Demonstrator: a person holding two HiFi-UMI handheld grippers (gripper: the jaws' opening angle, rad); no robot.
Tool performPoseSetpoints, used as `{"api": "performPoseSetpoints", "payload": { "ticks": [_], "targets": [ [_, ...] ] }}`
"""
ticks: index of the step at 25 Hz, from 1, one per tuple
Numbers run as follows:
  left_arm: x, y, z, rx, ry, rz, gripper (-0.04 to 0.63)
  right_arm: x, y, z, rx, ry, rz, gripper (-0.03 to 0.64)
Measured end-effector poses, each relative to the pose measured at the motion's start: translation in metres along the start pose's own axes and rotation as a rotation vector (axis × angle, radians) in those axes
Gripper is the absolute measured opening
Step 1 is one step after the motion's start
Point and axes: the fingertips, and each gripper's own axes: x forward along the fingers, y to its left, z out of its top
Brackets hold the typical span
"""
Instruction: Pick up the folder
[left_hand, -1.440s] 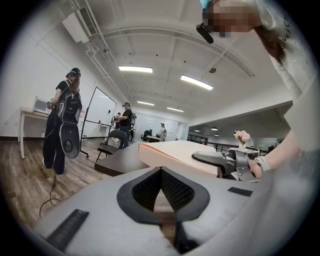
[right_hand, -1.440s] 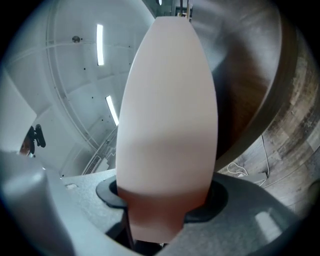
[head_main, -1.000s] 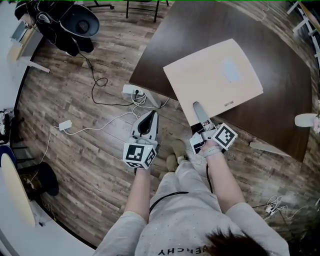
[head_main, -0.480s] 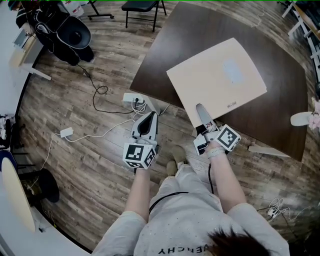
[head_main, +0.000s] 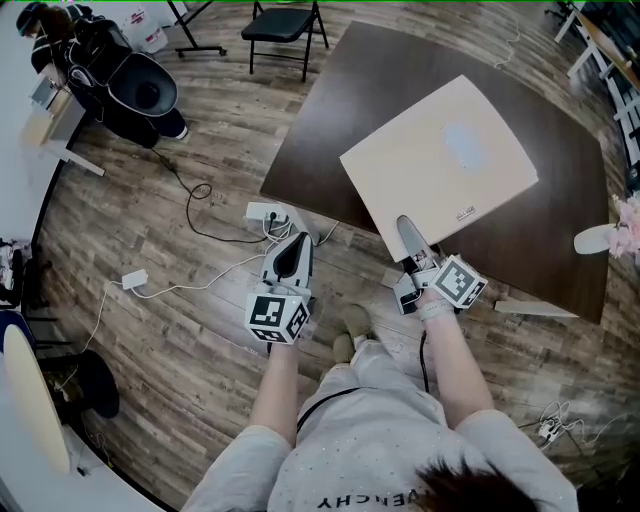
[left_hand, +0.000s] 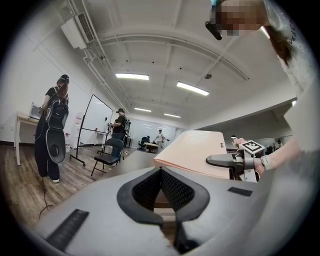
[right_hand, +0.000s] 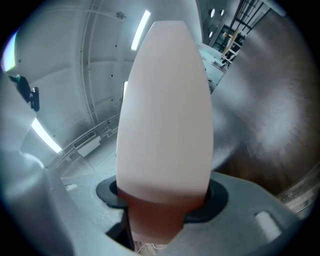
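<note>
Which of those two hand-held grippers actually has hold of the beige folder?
The right gripper: its fingers clamp the folder at its near edge. The left gripper holds nothing, away from the folder.

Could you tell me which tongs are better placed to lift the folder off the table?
Right. The right tongs grip the folder at its near edge; the left tongs hang shut, empty, beside the table.

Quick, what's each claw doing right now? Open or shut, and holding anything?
Left gripper: closed, holding nothing.
Right gripper: closed on the folder, gripping its near edge.
</note>
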Motion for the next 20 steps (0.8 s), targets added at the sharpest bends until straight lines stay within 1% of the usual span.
{"api": "performPoseSetpoints", "payload": {
  "ticks": [3,6,11,17,20],
  "targets": [
    [0.001,-0.004,0.003,0.002,-0.004,0.001,-0.002,-0.008,-0.006,0.006,-0.024,-0.002,-0.027,0.264],
    [0.002,-0.006,0.009,0.005,-0.011,-0.001,-0.002,-0.012,-0.003,0.014,-0.048,-0.015,-0.025,0.262],
    [0.004,-0.010,0.019,0.012,-0.022,0.000,-0.002,-0.021,-0.006,0.026,-0.079,-0.029,-0.050,0.262],
    [-0.003,-0.006,0.028,0.012,-0.027,0.001,-0.002,-0.027,0.000,0.034,-0.164,-0.046,-0.075,0.262],
    [-0.004,-0.005,0.032,0.012,-0.030,-0.002,-0.002,-0.025,0.007,0.033,-0.164,-0.039,-0.067,0.262]
  ]
}}
